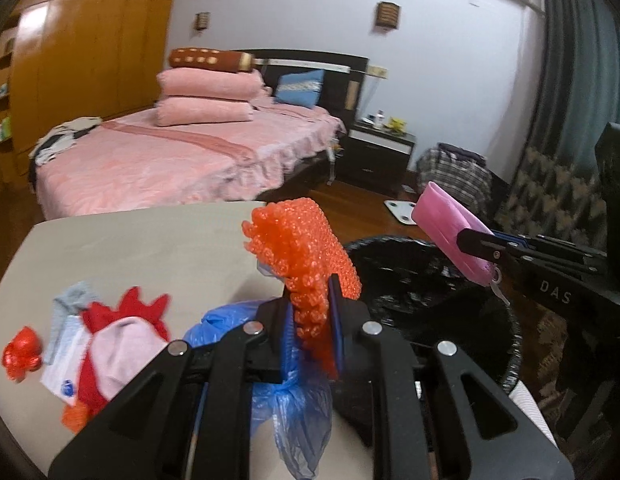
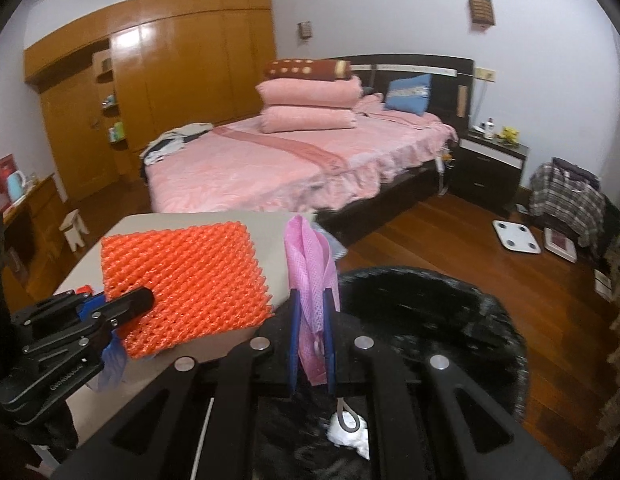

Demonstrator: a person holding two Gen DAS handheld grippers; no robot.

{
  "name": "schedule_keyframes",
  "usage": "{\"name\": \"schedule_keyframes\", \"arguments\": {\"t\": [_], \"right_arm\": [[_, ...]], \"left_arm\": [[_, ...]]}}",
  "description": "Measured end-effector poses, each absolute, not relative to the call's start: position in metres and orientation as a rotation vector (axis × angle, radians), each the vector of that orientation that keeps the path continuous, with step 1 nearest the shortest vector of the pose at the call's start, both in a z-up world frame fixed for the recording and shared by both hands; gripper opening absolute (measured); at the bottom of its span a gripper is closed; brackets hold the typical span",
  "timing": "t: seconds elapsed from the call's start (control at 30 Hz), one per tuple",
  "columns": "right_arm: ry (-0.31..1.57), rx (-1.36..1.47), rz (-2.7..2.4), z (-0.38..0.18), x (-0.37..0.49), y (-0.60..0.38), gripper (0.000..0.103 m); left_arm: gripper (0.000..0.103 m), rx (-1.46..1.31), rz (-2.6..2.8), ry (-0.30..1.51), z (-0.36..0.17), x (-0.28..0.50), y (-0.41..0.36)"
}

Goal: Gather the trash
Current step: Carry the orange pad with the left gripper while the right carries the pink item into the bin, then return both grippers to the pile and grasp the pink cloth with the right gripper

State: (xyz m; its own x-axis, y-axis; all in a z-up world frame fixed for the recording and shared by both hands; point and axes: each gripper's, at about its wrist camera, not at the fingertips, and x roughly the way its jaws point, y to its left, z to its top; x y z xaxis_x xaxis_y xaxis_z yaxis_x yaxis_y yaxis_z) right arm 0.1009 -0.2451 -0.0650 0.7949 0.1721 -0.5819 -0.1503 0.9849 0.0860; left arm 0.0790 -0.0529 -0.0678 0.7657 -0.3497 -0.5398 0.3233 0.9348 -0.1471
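My left gripper is shut on an orange foam net, held upright over the table's right edge beside the black-lined trash bin. The net also shows in the right wrist view, with the left gripper clamped on it. My right gripper is shut on a pink mesh pouch, held over the bin; in the left wrist view the pouch sits in the right gripper above the bin. A blue plastic bag lies on the table under my left gripper.
On the beige table lie a red and pink chicken toy, a small red crumpled wrapper and a white packet. White crumpled paper lies in the bin. A pink bed, nightstand and floor scale stand beyond.
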Motion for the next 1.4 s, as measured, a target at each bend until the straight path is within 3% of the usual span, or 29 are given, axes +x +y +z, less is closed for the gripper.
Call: {"name": "schedule_keyframes", "arguments": {"t": [0.4, 0.5, 0.53, 0.6, 0.63, 0.7, 0.77, 0.93, 1.1, 1.4], "right_arm": [[0.657, 0.063, 0.039, -0.085, 0.092, -0.304, 0.014], [0.665, 0.067, 0.014, -0.09, 0.091, -0.313, 0.014], [0.669, 0.067, 0.007, -0.092, 0.09, -0.315, 0.016], [0.675, 0.071, -0.012, -0.095, 0.089, -0.32, 0.026], [0.678, 0.074, -0.015, -0.095, 0.092, -0.322, 0.034], [0.674, 0.075, -0.026, -0.095, 0.089, -0.325, 0.046], [0.666, 0.07, -0.031, -0.095, 0.086, -0.324, 0.066], [0.623, 0.057, -0.024, -0.087, 0.081, -0.315, 0.095], [0.592, 0.05, 0.026, -0.079, 0.081, -0.295, 0.097], [0.595, 0.041, 0.111, -0.076, 0.092, -0.252, 0.097]], "left_arm": [[0.015, 0.006, -0.501, 0.637, -0.084, 0.094, -0.117], [0.02, -0.005, -0.542, 0.659, -0.091, 0.098, -0.124], [0.022, -0.01, -0.552, 0.666, -0.092, 0.101, -0.125], [0.047, -0.019, -0.56, 0.675, -0.095, 0.103, -0.126], [0.052, -0.025, -0.559, 0.676, -0.096, 0.103, -0.125], [0.057, -0.029, -0.557, 0.675, -0.097, 0.102, -0.121], [0.064, -0.023, -0.541, 0.673, -0.098, 0.1, -0.116], [0.083, -0.011, -0.469, 0.648, -0.093, 0.094, -0.091], [0.09, -0.025, -0.392, 0.64, -0.085, 0.089, -0.061], [0.09, -0.058, -0.258, 0.616, -0.072, 0.084, -0.001]]}}
